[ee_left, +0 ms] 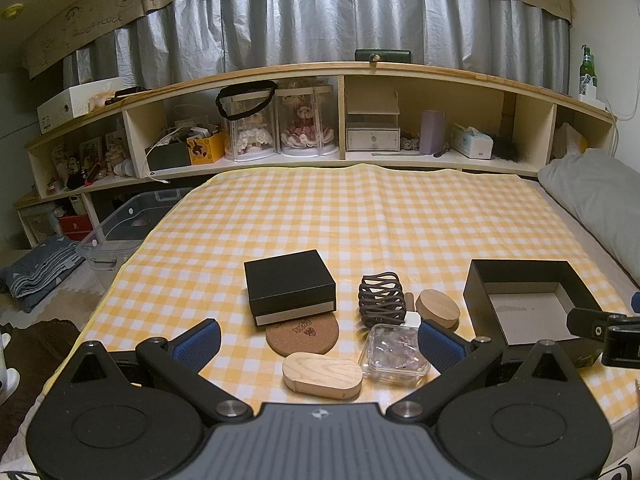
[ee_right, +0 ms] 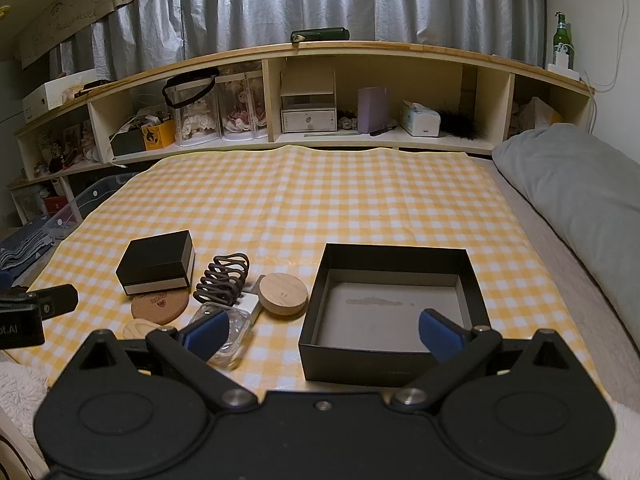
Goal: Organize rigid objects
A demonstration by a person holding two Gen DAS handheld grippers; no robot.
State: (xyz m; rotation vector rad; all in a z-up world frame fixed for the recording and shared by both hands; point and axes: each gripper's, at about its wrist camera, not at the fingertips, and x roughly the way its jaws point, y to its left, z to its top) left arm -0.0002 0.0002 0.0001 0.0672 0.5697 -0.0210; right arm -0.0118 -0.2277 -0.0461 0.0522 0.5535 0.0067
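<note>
Lying between spread fingers [ee_left: 200, 340], wooden oval [ee_left: 322, 375]

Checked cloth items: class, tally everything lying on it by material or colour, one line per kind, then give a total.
Black boxes: 2, closed box, open box
Wooden pieces: 2, oval block, round lid
Cork coaster: 1
Dark wavy holder: 1
Clear case: 1
White block: 1
Total: 8
</note>
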